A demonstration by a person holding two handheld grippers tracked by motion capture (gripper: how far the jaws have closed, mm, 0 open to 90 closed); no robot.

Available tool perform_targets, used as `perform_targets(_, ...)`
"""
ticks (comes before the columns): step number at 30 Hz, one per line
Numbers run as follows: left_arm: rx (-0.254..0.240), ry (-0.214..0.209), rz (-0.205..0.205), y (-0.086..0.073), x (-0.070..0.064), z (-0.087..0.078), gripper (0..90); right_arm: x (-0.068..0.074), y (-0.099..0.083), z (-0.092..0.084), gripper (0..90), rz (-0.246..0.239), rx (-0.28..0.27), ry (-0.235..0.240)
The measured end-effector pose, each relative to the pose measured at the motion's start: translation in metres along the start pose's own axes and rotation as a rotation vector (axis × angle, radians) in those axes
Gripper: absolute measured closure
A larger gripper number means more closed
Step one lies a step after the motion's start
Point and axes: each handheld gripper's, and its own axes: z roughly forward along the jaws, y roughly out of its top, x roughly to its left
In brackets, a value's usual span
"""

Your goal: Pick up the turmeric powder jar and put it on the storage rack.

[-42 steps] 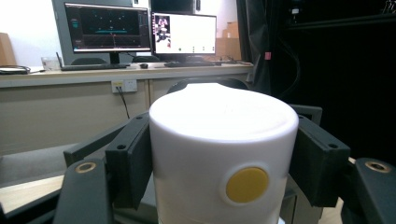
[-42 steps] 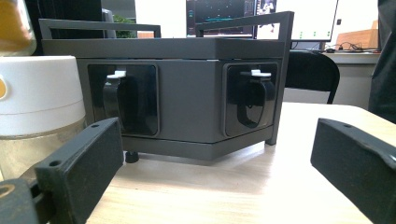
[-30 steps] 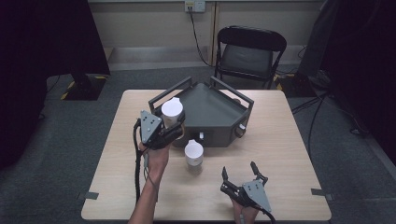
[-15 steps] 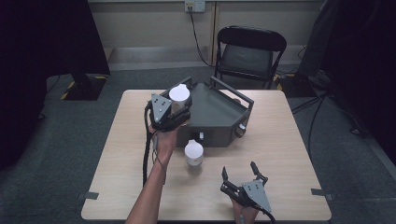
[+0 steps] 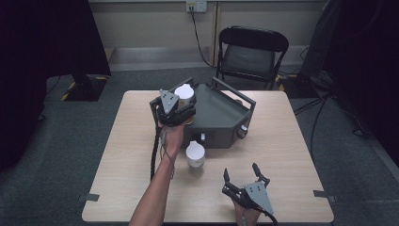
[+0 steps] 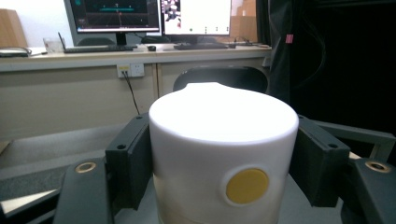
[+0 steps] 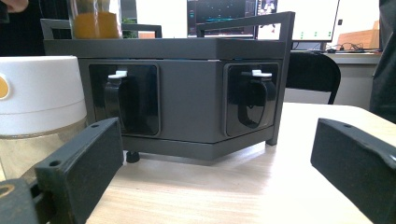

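We hold the white-lidded jar [image 6: 223, 154] tight in the left gripper [image 5: 175, 109] jaws over the dark rack [image 5: 221, 117], the right gripper [image 5: 242, 181] jaws gape, and next we should set it down gently inside.

From my remote station I see a light wooden table [image 5: 287, 141] on grey carpet [image 5: 75, 155]. A black folding chair [image 5: 251, 54] stands at its far side. Beyond runs a beige wall [image 5: 150, 23] with a power outlet [image 5: 196, 5] and a hanging cable. Dark curtains [image 5: 42, 42] flank left and right. Farther off, a desk [image 6: 140, 53] carries lit monitors [image 6: 116, 14].
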Motion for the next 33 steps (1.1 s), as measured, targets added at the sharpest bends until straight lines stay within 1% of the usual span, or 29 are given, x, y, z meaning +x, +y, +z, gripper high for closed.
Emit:
perform_targets(1, 0.002, 0.002, -0.001, -0.001, -0.001, 0.000, 30.9, 0.000, 0.000, 0.000, 1.3, 0.000, 0.000, 0.000)
perform_targets(2, 0.007, 0.001, 0.006, -0.001, -0.001, 0.001, 30.9, 0.000, 0.000, 0.000, 1.3, 0.000, 0.000, 0.000)
perform_targets(6, 0.010, -0.006, -0.002, -0.001, -0.002, 0.002, 30.8, 0.000, 0.000, 0.000, 1.2, 0.000, 0.000, -0.001)
perform_targets(11, 0.005, 0.000, -0.006, -0.003, -0.003, 0.002, 30.8, 0.000, 0.000, 0.000, 1.3, 0.000, 0.000, -0.001)
perform_targets(15, -0.029, 0.010, -0.013, -0.012, -0.005, 0.000, 30.8, 0.000, 0.000, 0.000, 1.3, 0.000, 0.000, -0.001)
perform_targets(16, -0.034, 0.011, -0.020, -0.014, -0.005, 0.000, 30.8, 0.000, 0.000, 0.000, 1.3, 0.000, 0.000, -0.001)
perform_targets(17, -0.036, 0.013, -0.017, -0.015, -0.005, 0.000, 30.8, 0.000, 0.000, 0.000, 1.3, 0.000, 0.000, -0.001)
perform_targets(26, -0.036, 0.011, -0.023, -0.015, -0.004, 0.000, 30.5, 0.000, 0.000, 0.000, 1.3, 0.000, 0.000, -0.001)
perform_targets(29, -0.032, 0.008, -0.019, -0.014, -0.004, 0.001, 30.0, 0.000, 0.000, 0.000, 1.3, 0.000, 0.000, -0.001)
perform_targets(31, -0.015, -0.001, -0.009, -0.014, -0.003, 0.003, 27.2, 0.000, 0.000, 0.000, 1.3, 0.000, 0.000, -0.001)
perform_targets(32, -0.012, 0.003, -0.011, -0.014, -0.003, 0.003, 24.2, 0.000, 0.000, 0.000, 1.3, 0.000, 0.000, -0.001)
perform_targets(33, -0.011, 0.009, -0.018, -0.014, -0.004, 0.004, 19.2, 0.000, 0.000, 0.000, 1.2, 0.000, 0.000, -0.001)
